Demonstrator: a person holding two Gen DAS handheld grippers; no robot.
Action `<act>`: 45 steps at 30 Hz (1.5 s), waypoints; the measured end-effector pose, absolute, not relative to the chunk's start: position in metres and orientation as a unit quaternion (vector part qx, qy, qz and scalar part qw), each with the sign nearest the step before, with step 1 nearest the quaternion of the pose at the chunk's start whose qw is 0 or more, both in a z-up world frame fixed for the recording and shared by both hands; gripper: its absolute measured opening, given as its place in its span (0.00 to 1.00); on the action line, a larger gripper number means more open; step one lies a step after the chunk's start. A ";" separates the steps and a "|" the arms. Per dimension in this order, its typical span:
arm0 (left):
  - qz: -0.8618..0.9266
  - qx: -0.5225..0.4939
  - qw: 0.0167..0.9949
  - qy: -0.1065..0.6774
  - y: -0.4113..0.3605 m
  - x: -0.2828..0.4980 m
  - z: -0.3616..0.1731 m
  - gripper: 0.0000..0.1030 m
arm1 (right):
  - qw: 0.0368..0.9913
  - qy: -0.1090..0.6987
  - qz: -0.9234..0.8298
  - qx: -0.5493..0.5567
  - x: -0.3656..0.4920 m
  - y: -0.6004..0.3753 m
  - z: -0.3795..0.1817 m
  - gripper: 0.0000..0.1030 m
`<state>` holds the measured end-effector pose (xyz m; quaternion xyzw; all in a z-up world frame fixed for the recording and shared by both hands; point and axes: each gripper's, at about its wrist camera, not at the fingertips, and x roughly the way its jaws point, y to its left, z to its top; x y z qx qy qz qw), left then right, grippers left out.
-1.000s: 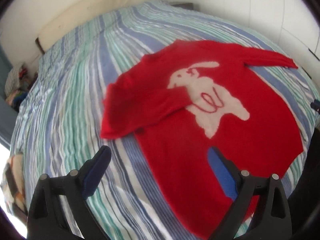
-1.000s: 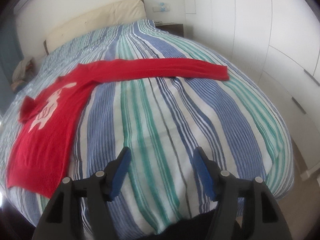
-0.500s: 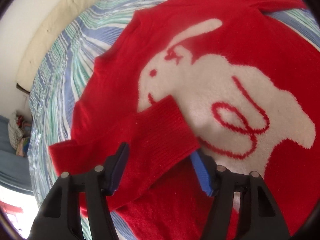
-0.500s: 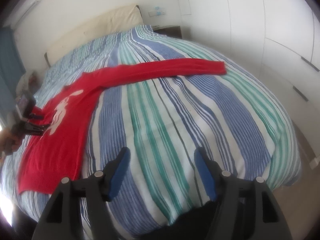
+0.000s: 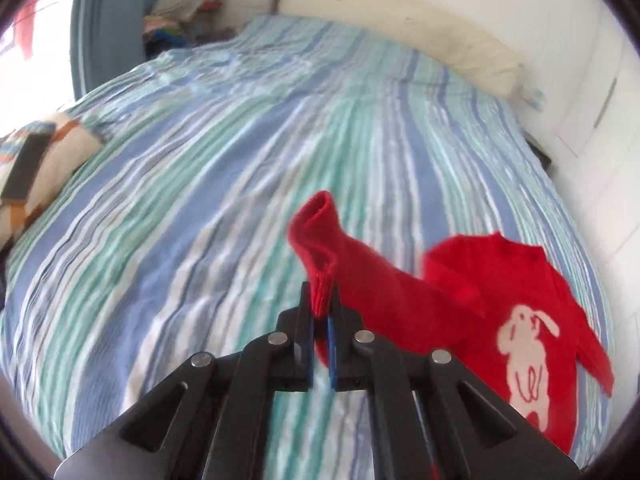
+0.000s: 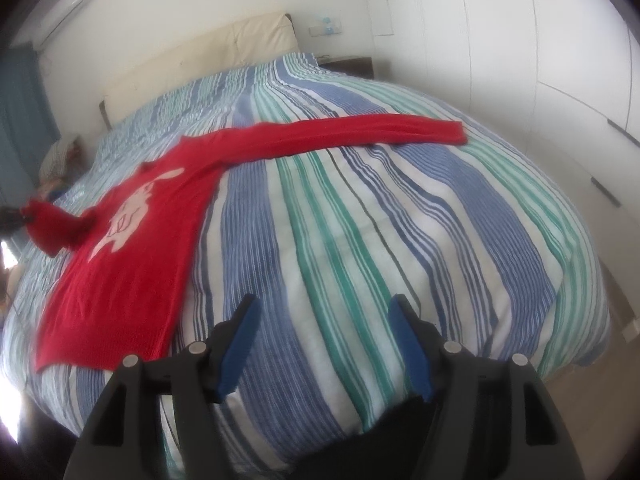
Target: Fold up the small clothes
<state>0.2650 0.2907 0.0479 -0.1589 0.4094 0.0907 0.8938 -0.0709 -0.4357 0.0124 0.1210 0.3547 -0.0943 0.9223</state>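
Observation:
A red sweater (image 6: 132, 248) with a white rabbit on its front lies flat on the striped bed (image 6: 360, 208). Its one sleeve (image 6: 360, 132) stretches out flat toward the right side of the bed. My left gripper (image 5: 320, 316) is shut on the cuff of the other sleeve (image 5: 320, 248) and holds it lifted off the bed, left of the sweater body (image 5: 520, 312). The lifted sleeve also shows at far left in the right wrist view (image 6: 52, 228). My right gripper (image 6: 326, 344) is open and empty above the bed's near edge, right of the sweater.
A cream headboard (image 6: 208, 56) runs along the far side. White wardrobe doors (image 6: 540, 40) stand to the right. A pile of clothes (image 5: 184, 12) sits past the far corner, and a patterned cushion (image 5: 36, 160) lies at the bed's left edge.
My left gripper has shut on the folded-in sleeve cuff and pulled it up and away from the rabbit, turning leftward. My right gripper has stayed open and barely moved.

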 end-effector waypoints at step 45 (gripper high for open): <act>0.236 -0.284 0.837 0.403 0.398 0.202 -0.080 0.03 | 0.915 0.388 -0.063 0.097 -0.058 -0.388 -0.011 0.64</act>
